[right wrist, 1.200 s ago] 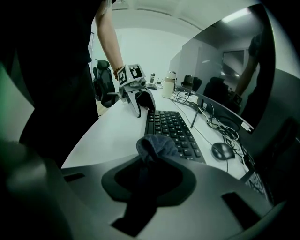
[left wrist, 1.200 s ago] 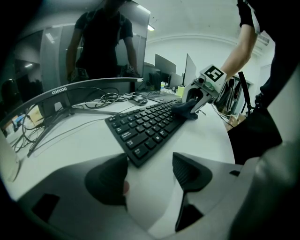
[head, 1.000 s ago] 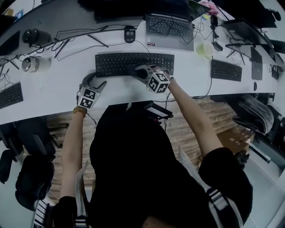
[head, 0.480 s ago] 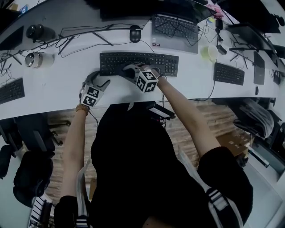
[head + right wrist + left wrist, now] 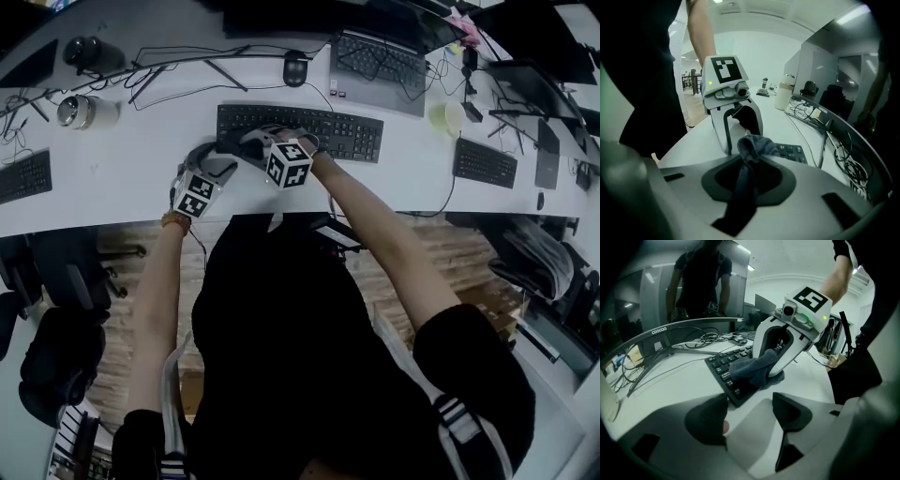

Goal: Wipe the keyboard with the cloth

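The right gripper [image 5: 749,177] is clamped tight on the dark cloth [image 5: 754,146], whose bunched end lies on the left end of the keyboard [image 5: 347,133] (right over the keys). The left gripper [image 5: 750,416] sits just beside that same end, its jaws wide apart with nothing between them.

A matt black plastic keyboard [image 5: 300,131] lies on a smooth white desk [image 5: 122,178] with a slight sheen. On the keyboard's left end rests a soft, crumpled dark blue-grey cloth [image 5: 749,371], pinched by the right gripper [image 5: 746,180], which is smooth pale grey plastic with matt black pads. Nearer than the keyboard, the floor [image 5: 450,248] is pale wood planks.
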A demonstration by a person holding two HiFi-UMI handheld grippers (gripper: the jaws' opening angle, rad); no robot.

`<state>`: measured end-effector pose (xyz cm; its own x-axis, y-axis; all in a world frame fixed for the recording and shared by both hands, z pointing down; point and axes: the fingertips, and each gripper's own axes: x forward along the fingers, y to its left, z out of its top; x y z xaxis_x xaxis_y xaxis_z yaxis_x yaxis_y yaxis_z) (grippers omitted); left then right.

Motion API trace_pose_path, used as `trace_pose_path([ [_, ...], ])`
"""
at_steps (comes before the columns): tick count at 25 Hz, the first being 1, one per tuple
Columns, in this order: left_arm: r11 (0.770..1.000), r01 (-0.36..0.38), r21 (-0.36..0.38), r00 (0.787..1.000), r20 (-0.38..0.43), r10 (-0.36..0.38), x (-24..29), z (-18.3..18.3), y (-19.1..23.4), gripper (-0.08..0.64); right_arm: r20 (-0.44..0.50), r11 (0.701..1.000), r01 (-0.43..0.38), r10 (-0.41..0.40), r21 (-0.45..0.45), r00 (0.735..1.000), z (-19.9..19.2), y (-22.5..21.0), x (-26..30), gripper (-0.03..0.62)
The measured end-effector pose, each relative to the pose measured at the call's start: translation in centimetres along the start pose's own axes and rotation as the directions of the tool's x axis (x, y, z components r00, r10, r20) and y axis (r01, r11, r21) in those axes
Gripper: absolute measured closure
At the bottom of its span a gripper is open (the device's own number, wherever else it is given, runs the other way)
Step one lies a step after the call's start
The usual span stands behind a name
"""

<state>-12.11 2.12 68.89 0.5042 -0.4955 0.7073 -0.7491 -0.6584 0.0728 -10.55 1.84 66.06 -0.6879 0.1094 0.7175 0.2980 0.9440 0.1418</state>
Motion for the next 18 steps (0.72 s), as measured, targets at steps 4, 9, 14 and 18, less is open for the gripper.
trace_pose_path([
  [4, 1.000, 0.001, -0.002, 1.000, -0.002, -0.001, 0.1, -0.2, 0.0, 0.259, -0.001, 1.000, -0.012, 0.012, 0.007, 1.000, 1.3, -0.3, 1.4, 0.532],
  [9, 1.000, 0.001, -0.006, 1.000, -0.001, -0.001, 0.0, 0.1, 0.0, 0.258, -0.029, 0.999, -0.047, 0.047, 0.010, 0.998, 2.9, -0.5, 3.2, 0.532],
  [14, 0.998, 0.015, -0.054, 1.000, -0.015, -0.015, -0.4, -0.2, 0.2, 0.259, 0.033, 0.985, -0.119, 0.116, 0.125, 0.993, 4.1, -1.3, 0.1, 0.531],
  [18, 0.995, -0.026, -0.092, 1.000, 0.008, 0.027, -2.2, 0.2, 0.0, 0.283, 0.210, 0.968, -0.045, -0.008, 0.245, 0.978, 6.4, -4.3, -6.2, 0.531],
])
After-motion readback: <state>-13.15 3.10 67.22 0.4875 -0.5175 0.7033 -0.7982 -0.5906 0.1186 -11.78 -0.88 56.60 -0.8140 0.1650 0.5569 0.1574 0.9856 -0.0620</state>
